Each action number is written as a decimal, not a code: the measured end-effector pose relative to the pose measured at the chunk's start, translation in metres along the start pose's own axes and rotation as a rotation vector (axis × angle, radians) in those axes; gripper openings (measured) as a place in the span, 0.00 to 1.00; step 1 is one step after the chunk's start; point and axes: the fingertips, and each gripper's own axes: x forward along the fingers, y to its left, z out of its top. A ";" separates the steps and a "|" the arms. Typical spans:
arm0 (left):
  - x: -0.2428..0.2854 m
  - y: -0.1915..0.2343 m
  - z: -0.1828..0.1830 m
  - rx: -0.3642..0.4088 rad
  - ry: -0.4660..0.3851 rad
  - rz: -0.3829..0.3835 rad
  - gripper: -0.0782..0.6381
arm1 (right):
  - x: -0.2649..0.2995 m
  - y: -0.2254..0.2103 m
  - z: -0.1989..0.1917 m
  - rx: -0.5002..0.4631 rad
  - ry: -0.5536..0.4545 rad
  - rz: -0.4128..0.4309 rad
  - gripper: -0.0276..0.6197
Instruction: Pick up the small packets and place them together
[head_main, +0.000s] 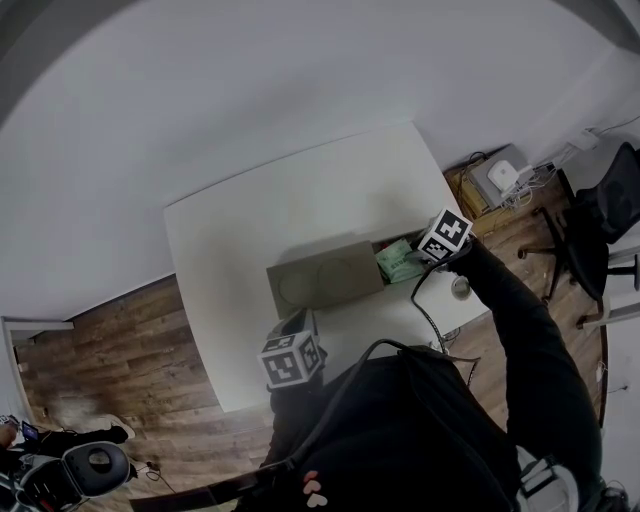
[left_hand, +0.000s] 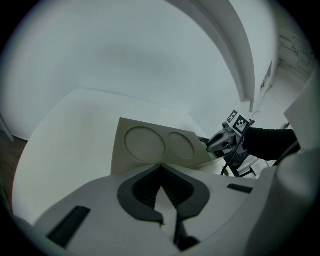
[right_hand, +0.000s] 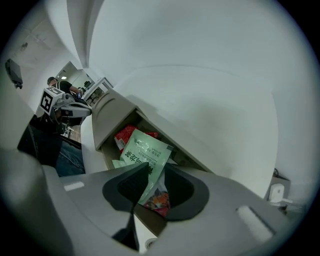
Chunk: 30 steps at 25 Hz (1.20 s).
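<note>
Head view: right tongs (head_main: 424, 260) partly cover green packet (head_main: 395, 263).

A smooth, glossy green plastic packet (right_hand: 145, 152) and a shiny red packet (right_hand: 125, 135) are being shown inside a matt tan cardboard box (right_hand: 112, 112) with two circles pressed into its flap. The box is being borne by a smooth matt white table (head_main: 300, 200) above grainy brown wood planking (head_main: 130, 340). The right gripper (right_hand: 156, 172) is being seen cased in matt grey plastic.
</note>
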 end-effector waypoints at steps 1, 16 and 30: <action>0.000 0.000 0.000 0.001 0.000 -0.002 0.11 | 0.000 -0.004 0.004 -0.018 -0.018 -0.022 0.17; 0.005 0.000 0.005 0.011 0.008 0.000 0.11 | -0.028 0.000 0.003 0.036 -0.101 0.014 0.05; 0.005 -0.001 0.006 0.021 0.011 0.009 0.11 | -0.083 0.009 0.016 0.038 -0.230 0.004 0.05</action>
